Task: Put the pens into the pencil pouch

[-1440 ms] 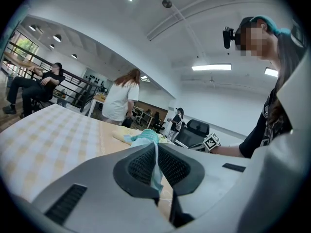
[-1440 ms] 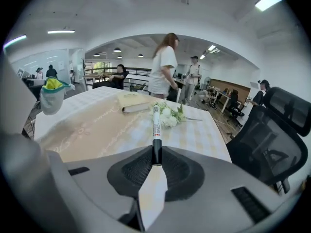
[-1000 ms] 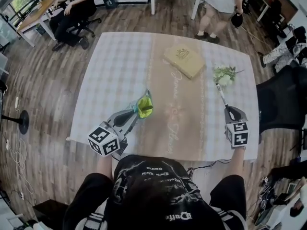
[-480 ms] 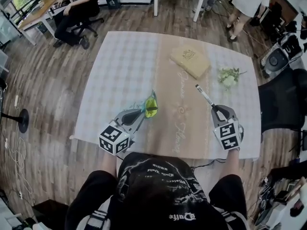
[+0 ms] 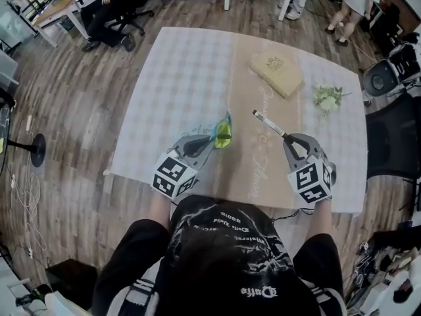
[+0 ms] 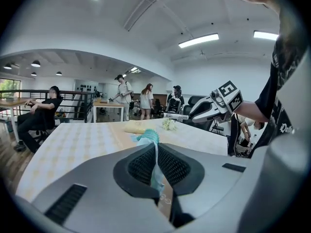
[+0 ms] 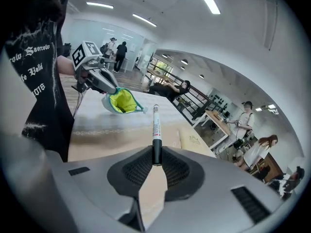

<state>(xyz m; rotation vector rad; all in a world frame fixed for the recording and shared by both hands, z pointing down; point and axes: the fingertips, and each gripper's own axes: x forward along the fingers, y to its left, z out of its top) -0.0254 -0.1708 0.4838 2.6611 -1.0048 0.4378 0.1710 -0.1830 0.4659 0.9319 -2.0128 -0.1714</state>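
Pen tight between right fingers, tip out front — pencil pouch rim pinched in left fingers.

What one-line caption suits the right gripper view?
Right gripper grips a pen while the left gripper holds up the open pencil pouch.

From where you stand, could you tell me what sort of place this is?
Probably an open-plan office or lab: desks, office chairs and people beyond the table.

Wood-plank floor, white ceiling with strip lights, wooden desk far left, black railing, black office chair right.
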